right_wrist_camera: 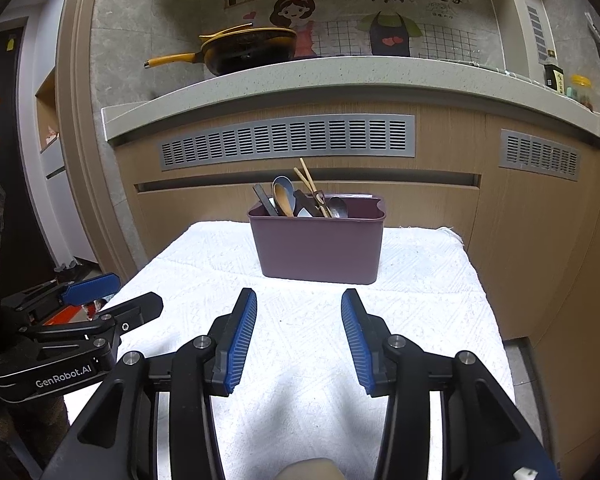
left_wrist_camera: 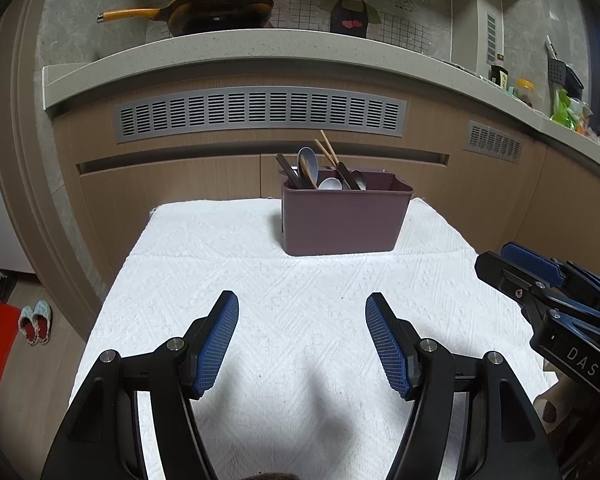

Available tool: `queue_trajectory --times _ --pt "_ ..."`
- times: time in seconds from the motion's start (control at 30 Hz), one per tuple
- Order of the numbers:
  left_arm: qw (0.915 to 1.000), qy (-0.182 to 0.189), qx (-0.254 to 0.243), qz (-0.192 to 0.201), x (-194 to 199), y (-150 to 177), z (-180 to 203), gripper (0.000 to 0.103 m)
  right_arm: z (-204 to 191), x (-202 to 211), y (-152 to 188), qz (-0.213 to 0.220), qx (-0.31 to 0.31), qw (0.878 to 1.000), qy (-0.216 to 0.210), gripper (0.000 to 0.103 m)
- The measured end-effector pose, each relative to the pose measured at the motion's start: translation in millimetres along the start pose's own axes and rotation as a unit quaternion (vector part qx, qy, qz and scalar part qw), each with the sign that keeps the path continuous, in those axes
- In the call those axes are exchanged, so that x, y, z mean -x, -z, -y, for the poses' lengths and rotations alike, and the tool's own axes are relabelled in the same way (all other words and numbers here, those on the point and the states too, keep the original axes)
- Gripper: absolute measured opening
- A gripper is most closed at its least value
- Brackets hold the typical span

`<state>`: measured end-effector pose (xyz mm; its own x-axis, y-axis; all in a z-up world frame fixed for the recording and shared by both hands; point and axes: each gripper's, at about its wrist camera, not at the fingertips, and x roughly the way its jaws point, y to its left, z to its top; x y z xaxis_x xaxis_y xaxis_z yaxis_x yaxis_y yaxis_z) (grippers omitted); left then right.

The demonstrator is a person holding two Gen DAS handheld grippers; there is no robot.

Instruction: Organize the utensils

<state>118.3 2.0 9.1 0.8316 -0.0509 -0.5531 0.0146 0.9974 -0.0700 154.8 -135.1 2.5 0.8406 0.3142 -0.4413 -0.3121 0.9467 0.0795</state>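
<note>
A maroon plastic utensil holder (left_wrist_camera: pixel 342 220) (right_wrist_camera: pixel 319 240) stands at the far side of a table with a white textured cloth (left_wrist_camera: pixel 260 300) (right_wrist_camera: pixel 420 280). Spoons (left_wrist_camera: pixel 307 166) (right_wrist_camera: pixel 283 196), chopsticks (left_wrist_camera: pixel 327 148) (right_wrist_camera: pixel 306 180) and dark-handled utensils stand in its left half. My left gripper (left_wrist_camera: pixel 302 306) is open and empty, above the cloth, short of the holder. My right gripper (right_wrist_camera: pixel 299 300) is open and empty, also in front of the holder. Each gripper shows at the edge of the other's view (left_wrist_camera: pixel 516 268) (right_wrist_camera: pixel 116 292).
Behind the table is a wooden cabinet front with grey vent grilles (left_wrist_camera: pixel 260 114) (right_wrist_camera: pixel 288 140) under a stone counter (left_wrist_camera: pixel 260 46). A yellow-handled pan (left_wrist_camera: pixel 216 10) (right_wrist_camera: pixel 244 50) sits on the counter. Bottles and jars (left_wrist_camera: pixel 516 84) stand at the right. Slippers (left_wrist_camera: pixel 36 322) lie on the floor at left.
</note>
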Motion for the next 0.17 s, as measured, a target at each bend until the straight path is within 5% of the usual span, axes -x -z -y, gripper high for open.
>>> queue_trajectory --times 0.17 --pt "0.9999 0.001 -0.001 0.011 1.3 0.4 -0.3 0.066 -1.2 1.4 0.1 -0.001 0.002 1.0 0.004 0.042"
